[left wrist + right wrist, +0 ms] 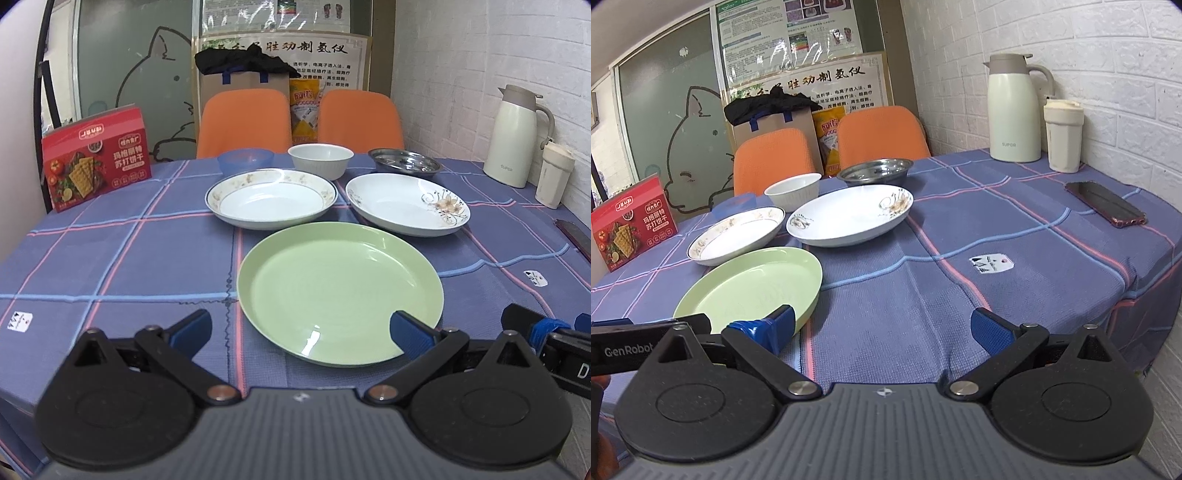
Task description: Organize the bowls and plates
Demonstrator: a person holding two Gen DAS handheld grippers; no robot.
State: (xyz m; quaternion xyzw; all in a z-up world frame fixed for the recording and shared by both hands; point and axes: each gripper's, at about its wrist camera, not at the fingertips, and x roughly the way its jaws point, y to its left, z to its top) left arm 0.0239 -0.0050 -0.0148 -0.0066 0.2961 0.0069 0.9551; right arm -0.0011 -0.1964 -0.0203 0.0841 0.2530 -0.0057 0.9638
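Note:
A pale green plate (pixel 340 291) (pixel 750 288) lies nearest on the blue checked tablecloth. Behind it sit a white plate with a brown patterned rim (pixel 271 197) (pixel 737 234) and a white plate with a flower print (pixel 406 203) (pixel 849 216). Further back stand a blue bowl (pixel 245 158), a white ribbed bowl (pixel 320 159) (pixel 793 190) and a steel bowl (pixel 406 160) (pixel 875 170). My left gripper (pixel 301 330) is open at the green plate's near edge, holding nothing. My right gripper (pixel 882 326) is open over bare cloth, right of the green plate.
A red cracker box (pixel 96 157) (pixel 631 221) stands at the left. A cream thermos (pixel 515 134) (pixel 1015 107) and a cup (pixel 1063 134) stand by the brick wall. A phone (pixel 1106 203) lies at the right. Two orange chairs (pixel 245 122) are behind the table.

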